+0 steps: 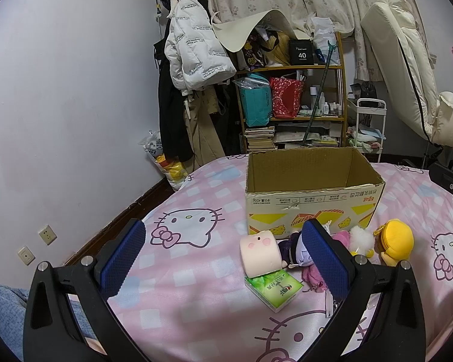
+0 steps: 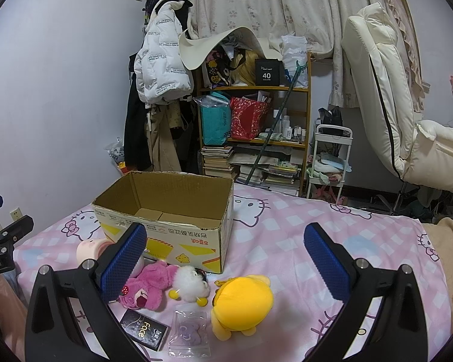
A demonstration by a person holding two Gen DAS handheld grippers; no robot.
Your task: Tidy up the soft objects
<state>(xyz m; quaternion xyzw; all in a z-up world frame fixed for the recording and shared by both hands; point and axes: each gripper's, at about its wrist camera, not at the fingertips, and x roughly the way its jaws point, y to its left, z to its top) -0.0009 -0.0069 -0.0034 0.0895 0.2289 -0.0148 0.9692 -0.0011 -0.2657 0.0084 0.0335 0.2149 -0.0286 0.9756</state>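
Observation:
An open cardboard box [image 1: 314, 199] [image 2: 166, 226] stands empty on the pink bedspread. In front of it lie soft toys: a pale pink roll-shaped plush [image 1: 259, 252] [image 2: 90, 249], a purple doll [image 1: 290, 250], a pink bear plush [image 2: 148, 286], a white fluffy toy [image 1: 361, 239] [image 2: 190, 282] and a yellow plush [image 1: 395, 241] [image 2: 241, 301]. My left gripper [image 1: 223, 259] hovers open just before the roll plush. My right gripper [image 2: 226, 265] hangs open over the yellow plush. Neither holds anything.
A green tissue pack [image 1: 273, 289] lies by the roll plush. A black "Face" box [image 2: 143, 330] and a clear zip bag [image 2: 190, 333] lie near the bed's front. Beyond the bed stand a cluttered shelf [image 2: 256, 120], hanging coats [image 1: 190, 60] and a cream chair [image 2: 392, 105].

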